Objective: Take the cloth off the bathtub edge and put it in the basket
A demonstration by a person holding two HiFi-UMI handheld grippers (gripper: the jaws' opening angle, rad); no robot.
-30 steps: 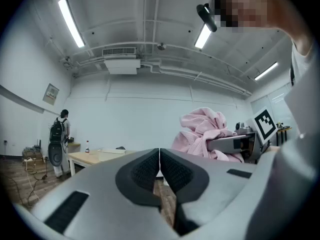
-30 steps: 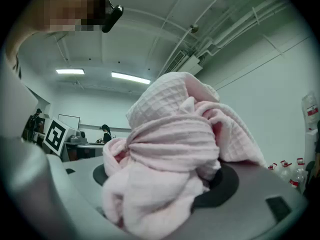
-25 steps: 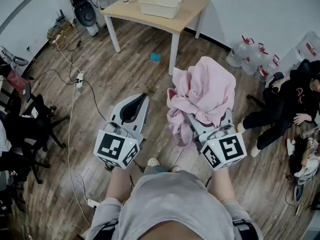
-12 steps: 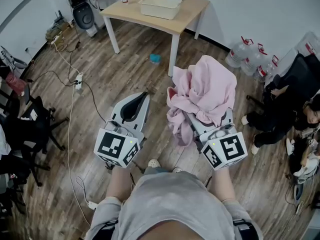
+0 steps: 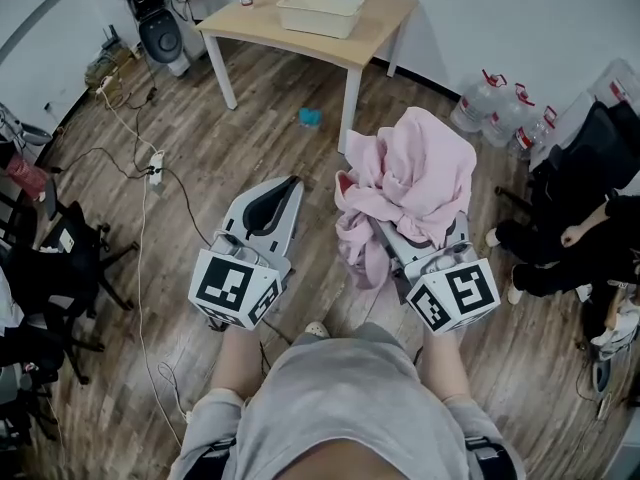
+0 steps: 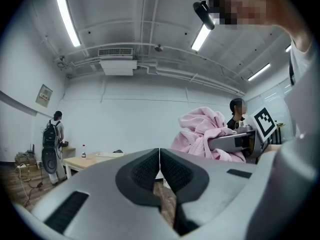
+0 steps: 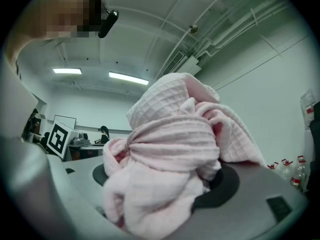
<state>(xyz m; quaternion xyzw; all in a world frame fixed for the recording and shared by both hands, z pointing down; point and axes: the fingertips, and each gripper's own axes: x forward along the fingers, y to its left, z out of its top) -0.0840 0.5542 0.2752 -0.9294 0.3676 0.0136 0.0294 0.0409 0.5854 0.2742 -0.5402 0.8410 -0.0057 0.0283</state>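
The right gripper (image 5: 405, 243) is clamped on the bunched pink waffle-weave cloth (image 5: 415, 173). In the right gripper view the bundle fills the wide gap between the jaws and spills over both pads. The left gripper (image 5: 288, 186) is closed on nothing, its two pads pressed together, and it is carried level at 9 o'clock of the cloth.

Little has changed over the last second. Both grippers have drifted only slightly across the head view, and the wooden floor (image 5: 200, 168) has slid a little beneath them, which suggests the person is walking forward. The grip on the cloth looks the same as before, with no fold slipping out.

The cloth is already off the bathtub edge, and no bathtub is in view. The shallow cream rectangular plastic basket (image 5: 315, 20) sits on the light wooden desk (image 5: 385, 13) at 12 o'clock, well apart from the grippers. The carry is therefore under way, and the drop into the basket is not yet done.
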